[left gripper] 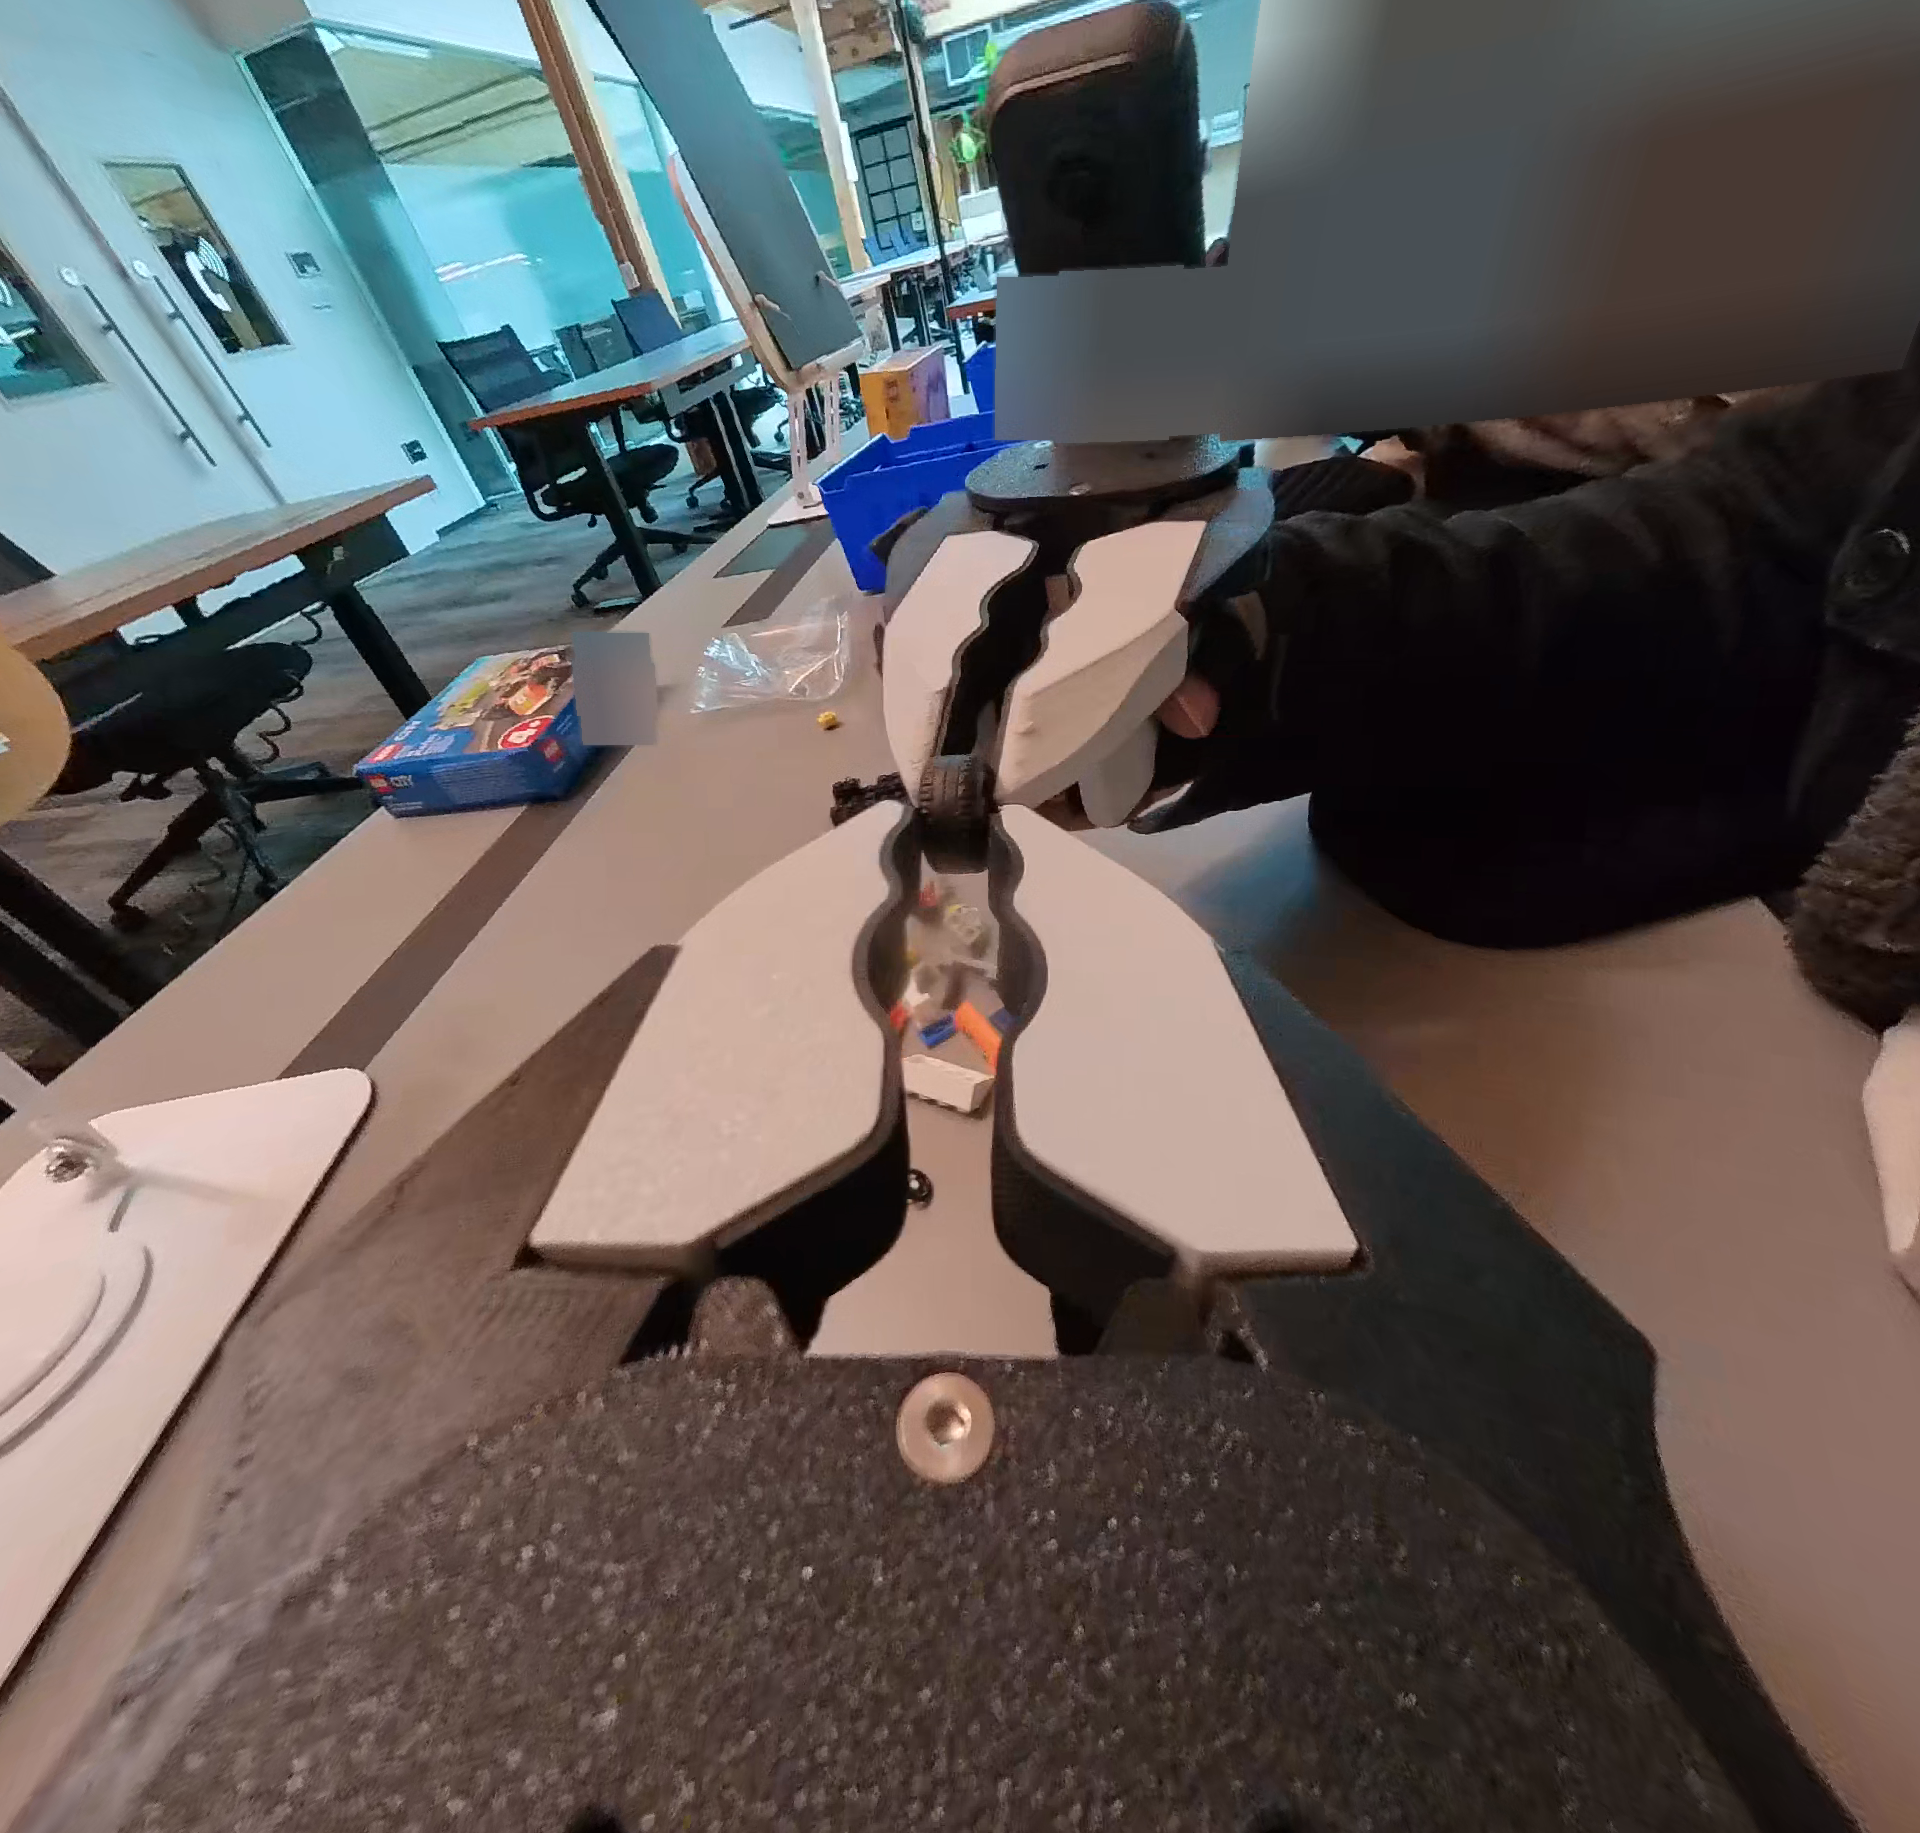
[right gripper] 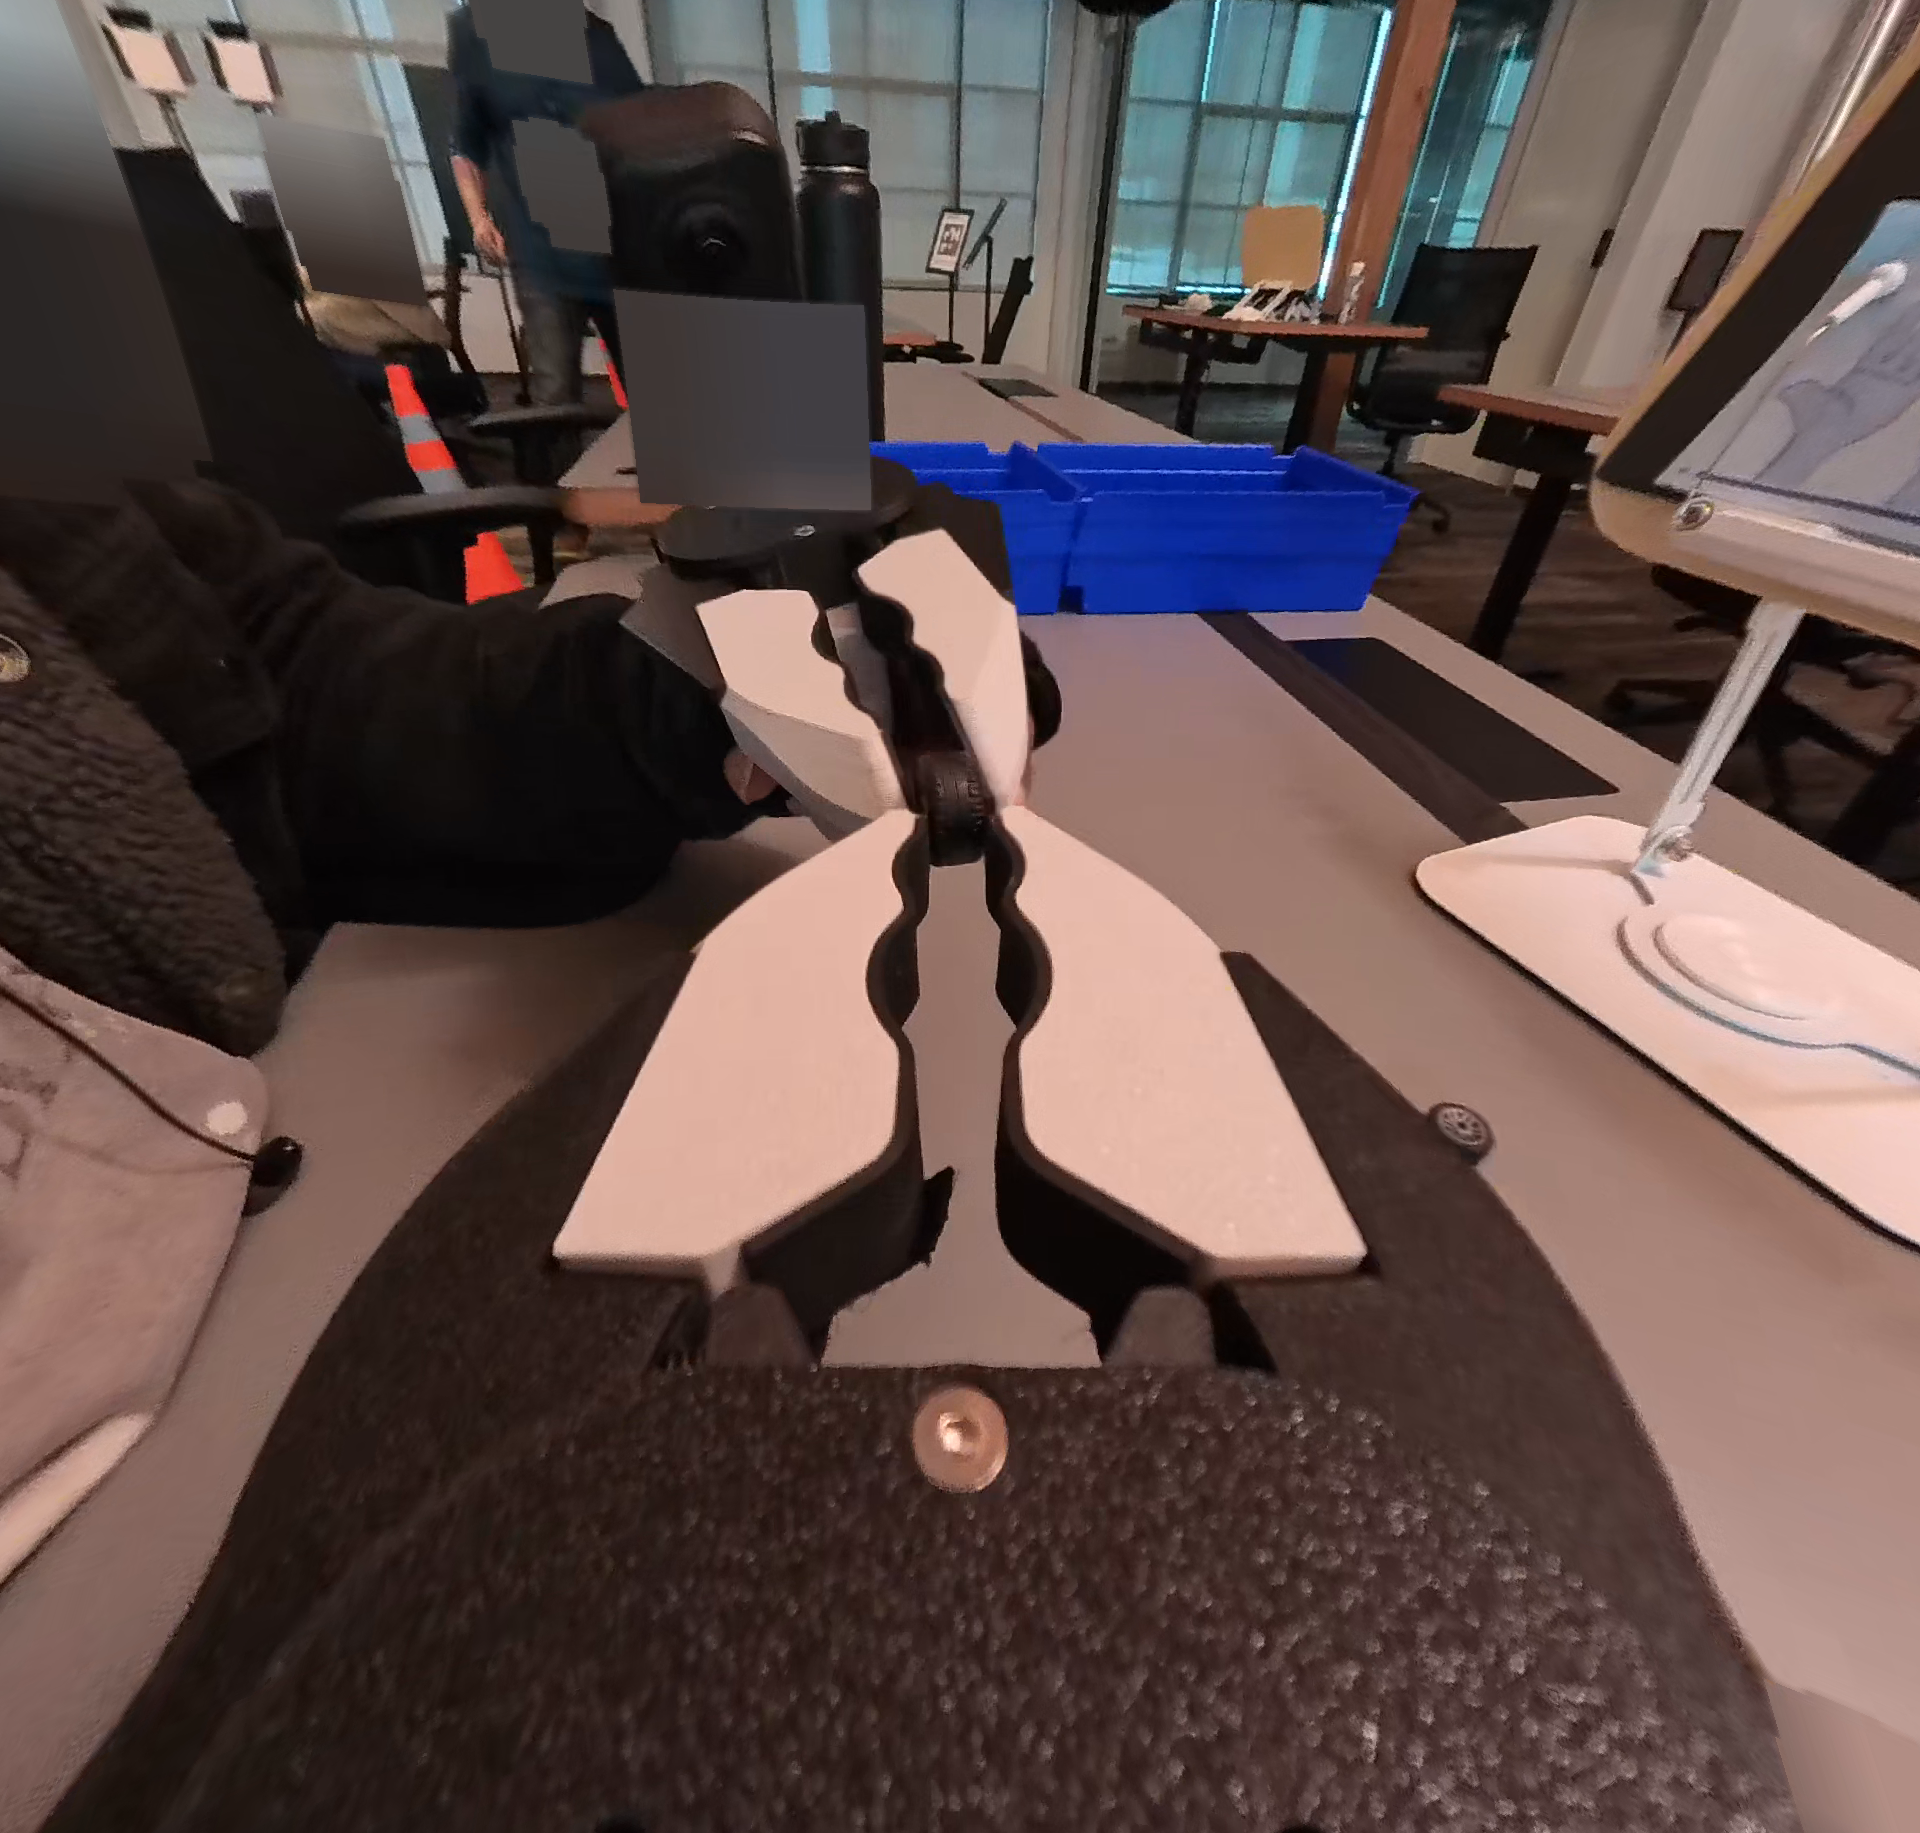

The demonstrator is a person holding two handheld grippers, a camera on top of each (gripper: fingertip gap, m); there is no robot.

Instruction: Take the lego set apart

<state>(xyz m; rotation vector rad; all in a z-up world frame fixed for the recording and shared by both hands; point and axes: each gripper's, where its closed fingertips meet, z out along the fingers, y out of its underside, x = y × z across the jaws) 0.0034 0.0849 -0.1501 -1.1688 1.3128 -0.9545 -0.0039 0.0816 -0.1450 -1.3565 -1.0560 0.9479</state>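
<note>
We held a small black wheel assy [left gripper: 956, 807] between both grippers above the worktop's middle; left gripper [left gripper: 951, 838] & right gripper [right gripper: 951, 833] each pinched narrow on one end. That grip probably let us pull tyre from hub, over loose bricks [left gripper: 951, 1004].

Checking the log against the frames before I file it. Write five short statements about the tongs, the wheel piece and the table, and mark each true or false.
1. Both tongs, left tongs and right tongs, meet tip to tip on one black wheel piece. True.
2. The wheel piece lies flat on the table. False: it is held up between the tips.
3. A pile of loose bricks lies on the table under the left tongs. True.
4. The blue lego box stands inside the blue bin. False: it lies on the table, apart from the bin.
5. A single loose wheel lies beside the white stand base. True.
</note>
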